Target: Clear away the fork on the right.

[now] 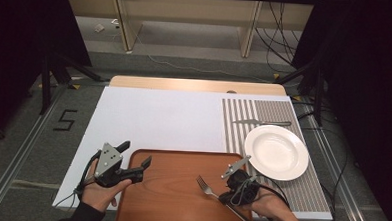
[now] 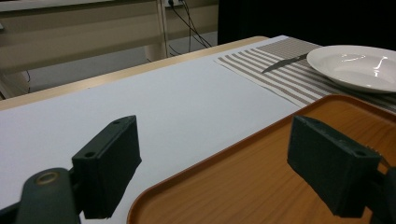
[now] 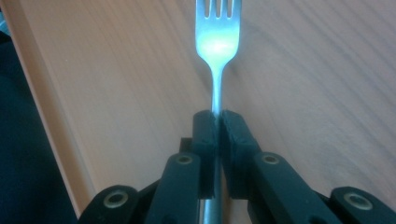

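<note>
Right gripper (image 3: 217,122) pinches my fork (image 3: 217,32) thinly by its handle above the tray (image 1: 180,205), so I fear it may swivel or slip.

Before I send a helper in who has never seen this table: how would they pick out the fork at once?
Start at the orange-brown tray at the near edge of the table. Over its right part, the right gripper is shut on the handle of a silver fork, tines pointing away from the hand. The only other cutlery is a knife lying on the striped mat beyond the white plate.
</note>
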{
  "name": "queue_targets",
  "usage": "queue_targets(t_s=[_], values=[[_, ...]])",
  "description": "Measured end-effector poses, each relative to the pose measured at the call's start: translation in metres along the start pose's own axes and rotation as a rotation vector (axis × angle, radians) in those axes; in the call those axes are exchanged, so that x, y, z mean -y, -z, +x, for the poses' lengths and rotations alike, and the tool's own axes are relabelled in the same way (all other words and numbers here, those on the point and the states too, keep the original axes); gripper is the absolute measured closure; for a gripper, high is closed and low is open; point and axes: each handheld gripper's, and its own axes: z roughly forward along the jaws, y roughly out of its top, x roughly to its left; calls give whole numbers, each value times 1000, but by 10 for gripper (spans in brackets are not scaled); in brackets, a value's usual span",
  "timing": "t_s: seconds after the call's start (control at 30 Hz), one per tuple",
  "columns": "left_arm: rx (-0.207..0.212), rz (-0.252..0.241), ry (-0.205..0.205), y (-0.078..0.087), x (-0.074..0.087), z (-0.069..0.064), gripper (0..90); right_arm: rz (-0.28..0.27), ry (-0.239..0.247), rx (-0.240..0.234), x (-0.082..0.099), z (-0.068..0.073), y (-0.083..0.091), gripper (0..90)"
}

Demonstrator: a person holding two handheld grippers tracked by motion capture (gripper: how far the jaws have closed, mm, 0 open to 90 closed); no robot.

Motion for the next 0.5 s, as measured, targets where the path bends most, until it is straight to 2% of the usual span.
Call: queue_targets(t_s=[0.3, 0.37, 0.5], values=[[0, 0, 0, 0, 0, 0, 167, 28, 7, 19, -1, 3, -8, 844], [1, 1, 0, 0, 0, 0, 167, 37, 16, 34, -1, 4, -9, 842], [0, -1, 0, 0, 0, 0, 167, 48, 33, 36, -1, 6, -12, 838]])
